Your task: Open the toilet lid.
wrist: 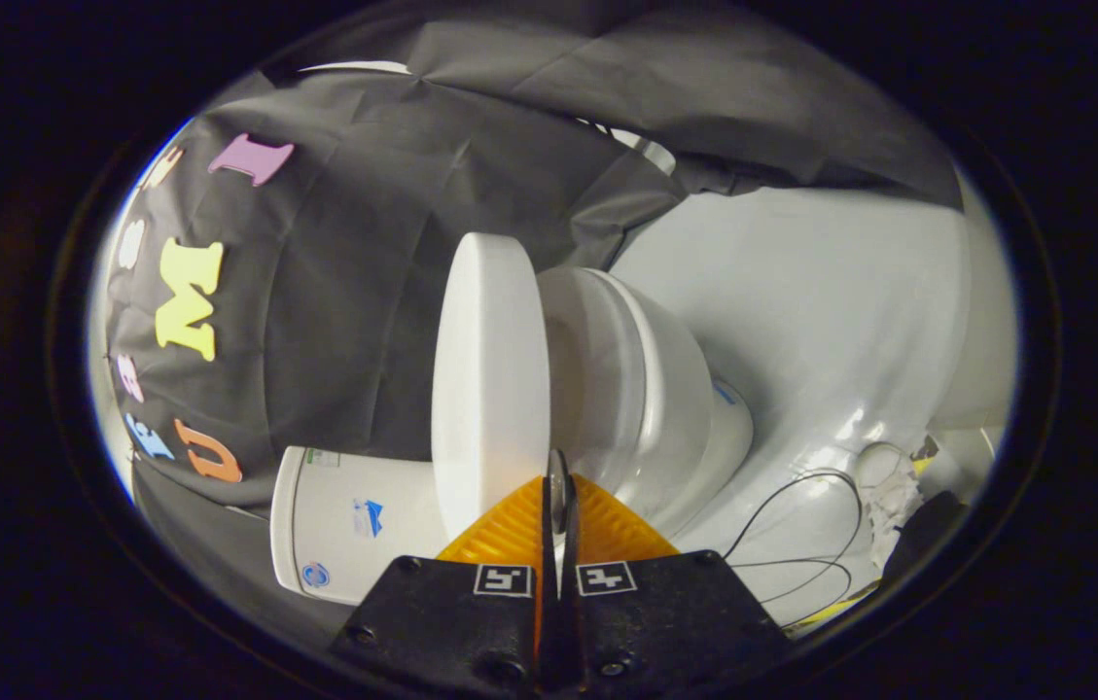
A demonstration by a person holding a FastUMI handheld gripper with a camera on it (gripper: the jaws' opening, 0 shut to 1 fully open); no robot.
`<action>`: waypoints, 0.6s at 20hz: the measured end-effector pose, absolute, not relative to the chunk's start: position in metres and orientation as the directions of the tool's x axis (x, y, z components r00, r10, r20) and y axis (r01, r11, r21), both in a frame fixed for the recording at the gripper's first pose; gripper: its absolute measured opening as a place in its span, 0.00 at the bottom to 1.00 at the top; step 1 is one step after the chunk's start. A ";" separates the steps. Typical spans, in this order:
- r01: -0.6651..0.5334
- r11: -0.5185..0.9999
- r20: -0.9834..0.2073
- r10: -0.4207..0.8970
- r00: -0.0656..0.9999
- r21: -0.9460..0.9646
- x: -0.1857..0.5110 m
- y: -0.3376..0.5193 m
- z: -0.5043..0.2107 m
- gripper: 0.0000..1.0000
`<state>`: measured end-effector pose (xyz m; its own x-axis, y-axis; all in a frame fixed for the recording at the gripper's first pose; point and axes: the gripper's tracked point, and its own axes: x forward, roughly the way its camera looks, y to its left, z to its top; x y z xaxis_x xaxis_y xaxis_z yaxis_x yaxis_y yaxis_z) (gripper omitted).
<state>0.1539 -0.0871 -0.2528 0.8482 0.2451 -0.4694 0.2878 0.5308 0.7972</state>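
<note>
Just ahead of near-shut tongs (556, 506), toilet lid (490, 379) stands raised.

No legible text or labels

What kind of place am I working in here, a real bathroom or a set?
Most likely a mock-up booth, not a real bathroom: a white toilet with its lid raised stands on a pale floor, black cloth serves as the wall, and loose cables lie about. The gripper is closed beside the lid's edge.

The tool (558, 486) hides the toilet lid's (490, 379) near edge, and its grip there stays unclear.
</note>
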 end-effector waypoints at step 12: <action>0.234 0.596 -0.432 0.212 0.877 0.768 0.151 -0.071 -0.216 0.04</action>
<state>0.1507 -0.0711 -0.2163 0.8766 0.2118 -0.4321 0.2345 0.5961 0.7679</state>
